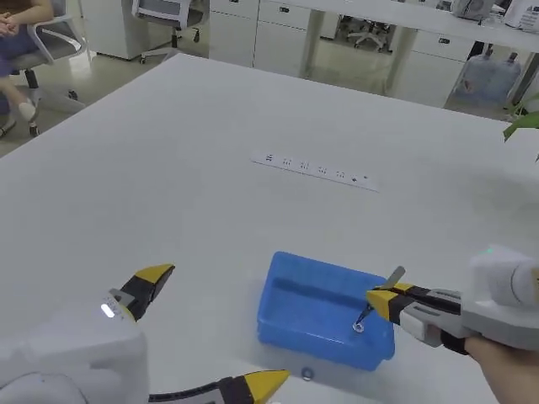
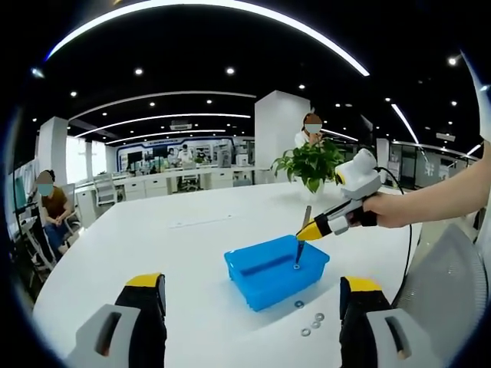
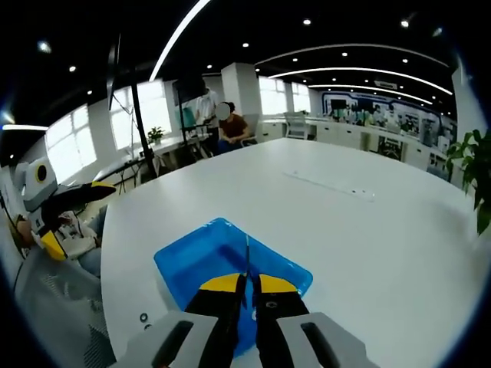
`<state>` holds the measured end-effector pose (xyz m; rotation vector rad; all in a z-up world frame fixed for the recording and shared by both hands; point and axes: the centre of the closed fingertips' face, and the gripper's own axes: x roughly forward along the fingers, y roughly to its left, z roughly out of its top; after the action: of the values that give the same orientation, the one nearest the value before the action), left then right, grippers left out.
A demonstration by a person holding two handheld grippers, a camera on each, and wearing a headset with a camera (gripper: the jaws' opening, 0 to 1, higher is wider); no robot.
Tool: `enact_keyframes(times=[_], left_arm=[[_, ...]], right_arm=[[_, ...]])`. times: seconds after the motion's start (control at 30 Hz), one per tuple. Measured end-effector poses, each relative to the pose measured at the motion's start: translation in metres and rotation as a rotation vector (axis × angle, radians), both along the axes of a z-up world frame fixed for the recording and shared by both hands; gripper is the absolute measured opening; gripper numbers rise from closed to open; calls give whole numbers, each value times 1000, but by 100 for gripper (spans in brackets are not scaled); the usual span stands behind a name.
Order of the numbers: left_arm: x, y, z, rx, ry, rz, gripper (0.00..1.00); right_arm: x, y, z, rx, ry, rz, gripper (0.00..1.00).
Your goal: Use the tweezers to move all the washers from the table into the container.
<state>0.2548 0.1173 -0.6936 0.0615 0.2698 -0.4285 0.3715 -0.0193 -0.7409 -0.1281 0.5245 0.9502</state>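
A blue container (image 1: pixel 324 268) sits on the white table near me. My right gripper (image 1: pixel 381 301) is shut on slim metal tweezers (image 1: pixel 365 317), whose tip holds a small washer (image 1: pixel 359 327) over the container's inside. In the right gripper view the tweezers (image 3: pixel 247 257) point down into the container (image 3: pixel 192 253) from between the yellow jaws of my right gripper (image 3: pixel 248 282). My left gripper (image 1: pixel 210 330) stands open and empty to the left of the container. Three loose washers (image 2: pixel 305 332) lie on the table beside the container (image 2: pixel 253 264).
A white power strip (image 1: pixel 316 169) lies farther back on the table (image 1: pixel 168 151). One washer (image 1: pixel 306 374) rests just in front of the container. Office chairs and seated people are beyond the table's far left edge. A potted plant (image 2: pixel 311 162) stands at the right.
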Motion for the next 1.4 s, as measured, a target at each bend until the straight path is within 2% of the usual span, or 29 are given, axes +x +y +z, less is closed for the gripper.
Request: enact_keyframes(times=[0.17, 0.27, 0.4, 0.53, 0.67, 0.87, 0.9, 1.0, 1.23, 1.4], left_arm=[[0, 3, 0, -5, 3, 15, 95], [0, 2, 0, -20, 5, 15, 96], [0, 2, 0, -16, 3, 15, 95], [0, 4, -1, -30, 11, 20, 94], [0, 6, -3, -36, 24, 30, 93], [0, 3, 0, -47, 14, 19, 94], [0, 3, -1, -47, 14, 18, 94], [0, 4, -3, -39, 22, 18, 94], [0, 3, -2, -45, 22, 14, 93], [0, 3, -3, -43, 26, 11, 93]], right_arm=[[-14, 5, 22, 71, -21, 20, 3], [-32, 14, 36, 116, -21, 46, 3], [-53, 24, 40, 137, -9, 91, 2], [-70, 33, 36, 134, 5, 138, 2], [-84, 39, 24, 120, 32, 186, 2], [-100, 40, -4, 81, 103, 220, 2], [-104, 40, -10, 76, 126, 227, 2], [-107, 38, -19, 63, 149, 226, 2], [-113, 38, -25, 51, 172, 242, 3], [-115, 40, -28, 20, 154, 265, 3]])
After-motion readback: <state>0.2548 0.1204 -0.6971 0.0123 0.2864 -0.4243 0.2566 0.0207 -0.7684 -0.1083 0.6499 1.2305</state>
